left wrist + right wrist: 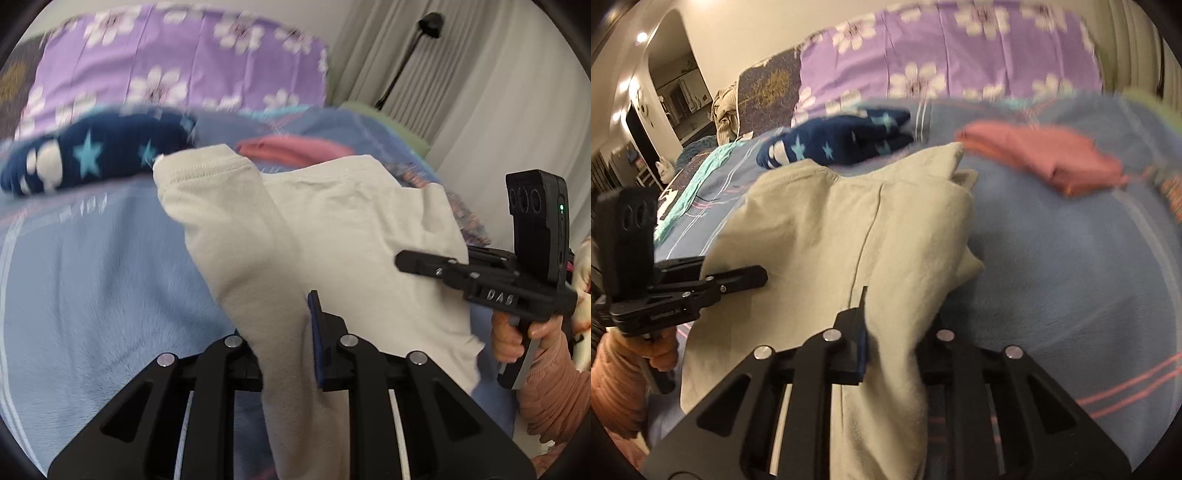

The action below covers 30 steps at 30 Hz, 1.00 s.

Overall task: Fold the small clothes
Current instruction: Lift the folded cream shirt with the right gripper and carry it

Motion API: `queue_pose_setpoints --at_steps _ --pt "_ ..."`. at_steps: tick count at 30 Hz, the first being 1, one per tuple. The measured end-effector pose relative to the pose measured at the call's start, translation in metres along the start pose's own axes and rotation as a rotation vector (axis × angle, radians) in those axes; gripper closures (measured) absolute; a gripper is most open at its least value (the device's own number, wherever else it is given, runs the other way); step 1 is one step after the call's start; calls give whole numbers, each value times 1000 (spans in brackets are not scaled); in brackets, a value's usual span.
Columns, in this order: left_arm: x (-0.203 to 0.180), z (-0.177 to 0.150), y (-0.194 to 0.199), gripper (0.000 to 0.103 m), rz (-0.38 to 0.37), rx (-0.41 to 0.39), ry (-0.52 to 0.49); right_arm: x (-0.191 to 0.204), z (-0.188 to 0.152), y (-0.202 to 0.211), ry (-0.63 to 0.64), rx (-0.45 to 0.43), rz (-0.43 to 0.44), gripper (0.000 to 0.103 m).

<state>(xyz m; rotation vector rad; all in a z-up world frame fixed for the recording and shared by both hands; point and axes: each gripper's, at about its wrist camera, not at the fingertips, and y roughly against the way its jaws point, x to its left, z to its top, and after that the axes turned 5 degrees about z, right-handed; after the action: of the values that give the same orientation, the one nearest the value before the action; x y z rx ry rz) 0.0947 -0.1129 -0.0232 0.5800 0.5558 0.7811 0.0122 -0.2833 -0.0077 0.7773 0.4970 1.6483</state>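
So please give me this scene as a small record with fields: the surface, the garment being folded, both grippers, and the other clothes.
surface: blue striped blanket on a bed
garment: beige cotton garment, partly lifted and bunched
left gripper: shut on the beige garment
right gripper: shut on the beige garment
other clothes: navy star-patterned garment and pink folded garment, lying beyond the beige one
background: purple flowered bedding
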Motion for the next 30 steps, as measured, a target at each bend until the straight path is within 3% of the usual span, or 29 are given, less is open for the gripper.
queue_pose_setpoints --at_steps 7,13,22,30 --pt "-52 23 54 85 -5 -118 -99 22 3 78 45 -167 -76 86" --pt "-110 41 68 85 -28 -171 -188 20 -5 134 62 -268 -163 86" --pt "-190 60 46 85 -83 -160 -324 -35 -25 189 -37 -318 -280 87" --pt "-265 102 0 85 -137 -106 -428 -108 -23 220 -129 -345 -413 87"
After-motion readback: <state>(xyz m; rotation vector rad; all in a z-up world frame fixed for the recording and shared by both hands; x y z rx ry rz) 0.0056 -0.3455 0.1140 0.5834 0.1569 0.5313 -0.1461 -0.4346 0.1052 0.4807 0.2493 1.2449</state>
